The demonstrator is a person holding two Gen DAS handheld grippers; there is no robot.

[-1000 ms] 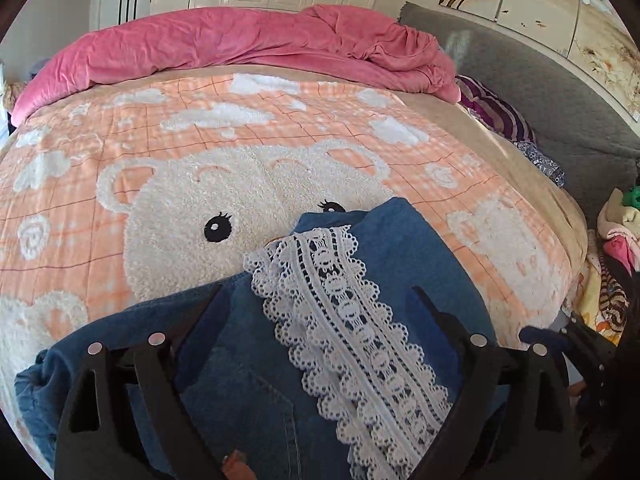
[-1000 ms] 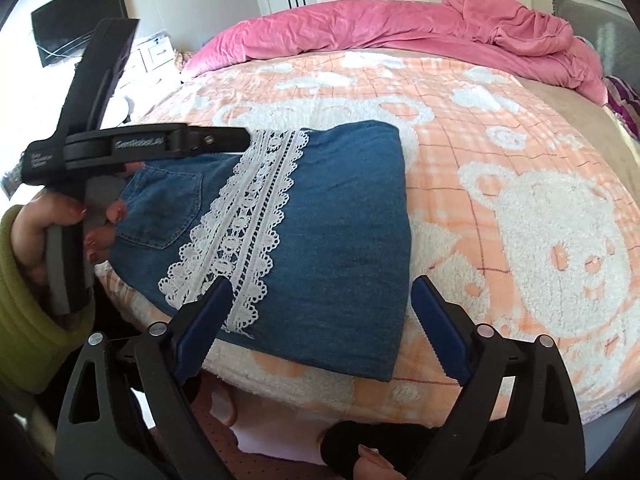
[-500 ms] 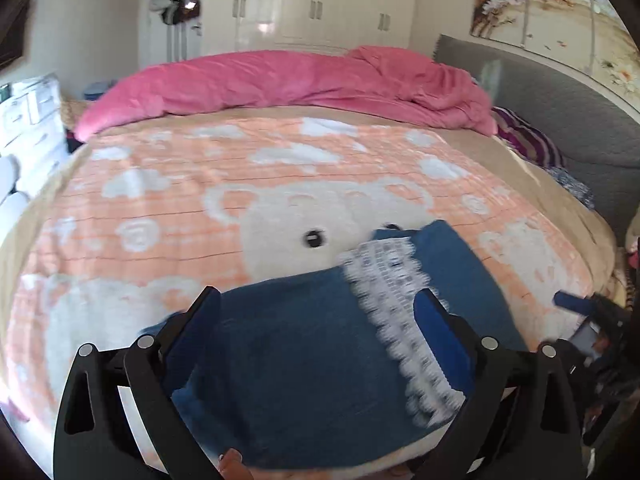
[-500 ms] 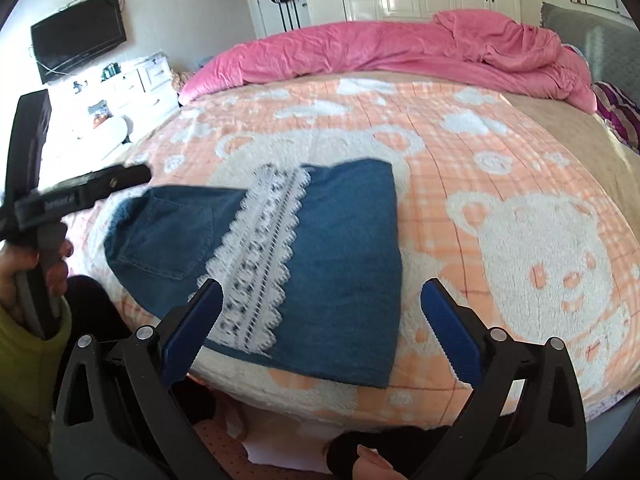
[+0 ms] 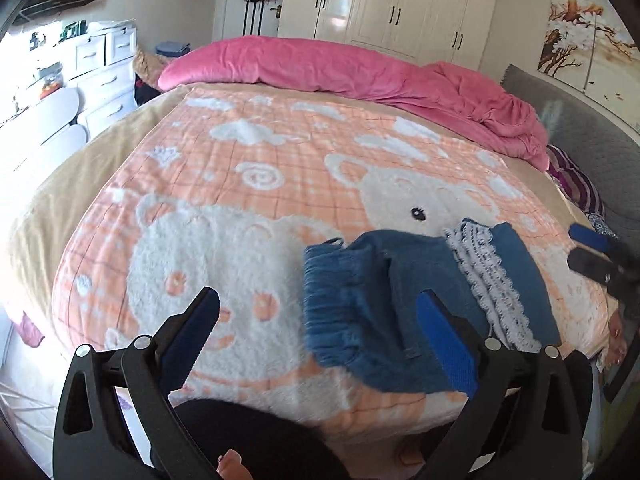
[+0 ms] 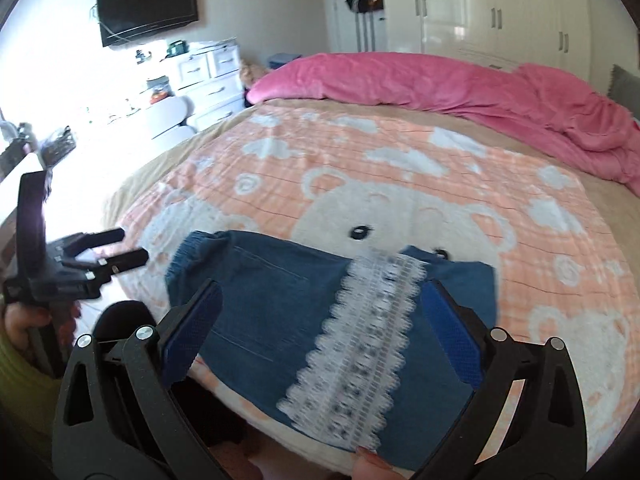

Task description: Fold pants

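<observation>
only right wrist view shows the pants (image 6: pixel 280 304) pocket, television (image 6: pixel 148 4).

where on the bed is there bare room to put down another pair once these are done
Most of the bear blanket is free: the wide stretch between the folded denim pants and the pink duvet, plus the bear patch left of the pants in the left wrist view. It is crowded at the near edge around the pants, and along the far side under the duvet.
</observation>
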